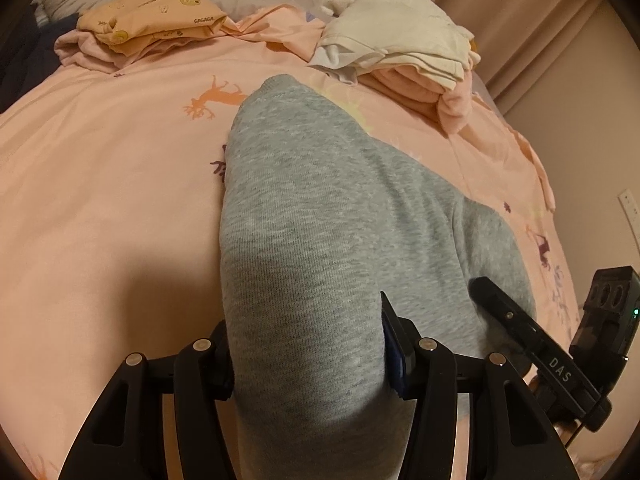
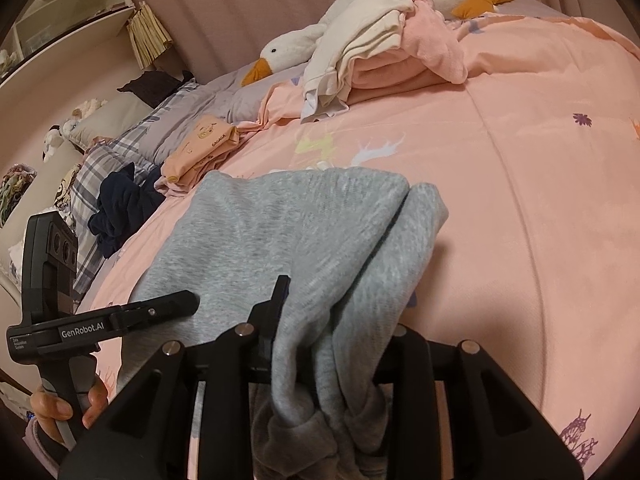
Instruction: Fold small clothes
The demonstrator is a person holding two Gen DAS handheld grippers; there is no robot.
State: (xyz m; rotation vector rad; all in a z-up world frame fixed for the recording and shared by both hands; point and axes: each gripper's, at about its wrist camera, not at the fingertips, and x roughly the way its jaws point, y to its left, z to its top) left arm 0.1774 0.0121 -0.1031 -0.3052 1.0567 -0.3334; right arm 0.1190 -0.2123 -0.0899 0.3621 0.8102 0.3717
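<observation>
Grey knit garment [image 1: 320,216], heathered sweatshirt fabric with a fine ribbed weave, shown folded lengthwise on the pink bedspread [image 1: 100,184]. Nearest the lens, its bunched near end passes between the fingers of each claw. Left claw [image 1: 308,344]: fabric fills the gap from finger to finger, so it pinches the garment. Right claw [image 2: 332,320]: two thick folds gathered and pinched between its fingers, the cloth crumpling into a knot below them; its jaws stand partly apart around this bulk. In the right wrist view a hand [image 2: 60,408] grips the left claw's handle at lower left. Farther out, the garment lies as two overlapped panels with rounded far ends, a dark seam line between them. Beyond it, the bedspread carries printed animal figures. At the far side: a folded orange printed garment [image 1: 152,16], a cream and pink stack [image 1: 404,52], a dark blue heap [image 2: 124,208], and a white plush goose [image 2: 296,48].
</observation>
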